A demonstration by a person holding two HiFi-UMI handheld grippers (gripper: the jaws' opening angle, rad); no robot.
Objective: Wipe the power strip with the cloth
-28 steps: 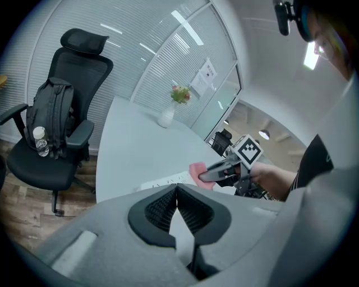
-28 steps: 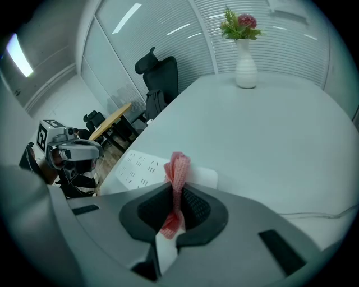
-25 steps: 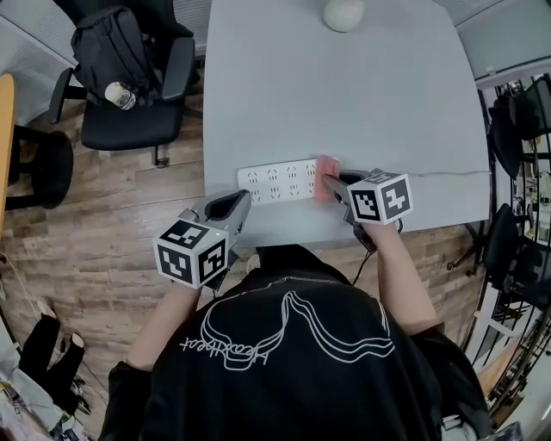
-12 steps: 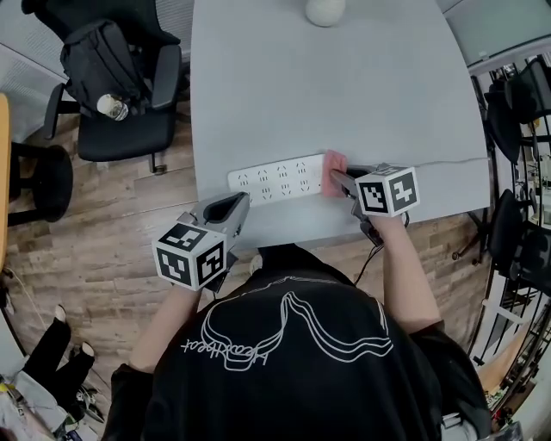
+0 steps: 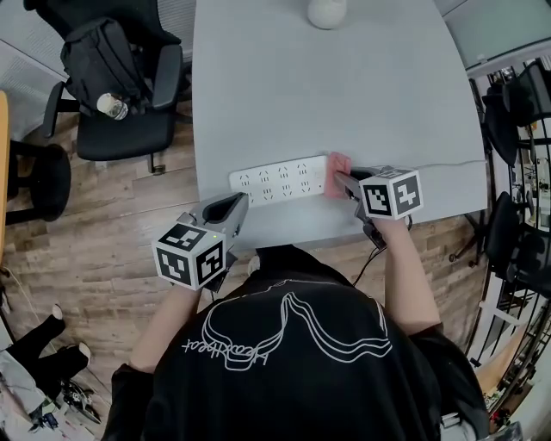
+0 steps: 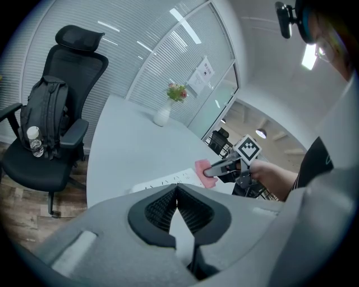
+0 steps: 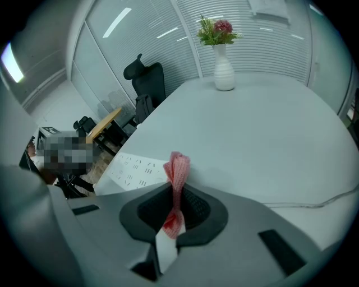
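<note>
A white power strip [image 5: 277, 180] lies across the near part of the grey table [image 5: 344, 95]; it also shows as the strip [image 7: 134, 170] and the strip [image 6: 168, 180]. My right gripper [image 5: 342, 183] is shut on a pink cloth [image 5: 337, 163], which sits at the strip's right end. In the right gripper view the cloth [image 7: 178, 174] stands pinched upright between the jaws of that gripper [image 7: 175, 210]. My left gripper [image 5: 228, 207] hovers near the table's front edge, below the strip's left part, shut with nothing in it; the same gripper [image 6: 176, 196] shows its pads pressed together.
A white vase [image 5: 327, 12] with flowers [image 7: 216, 29] stands at the table's far end. A black office chair [image 5: 129, 86] with a backpack and bottle is left of the table. The strip's thin cable [image 5: 448, 165] runs right along the table.
The right gripper with the cloth has slid from over the strip's right part to its right end. The left gripper has stayed in place.
</note>
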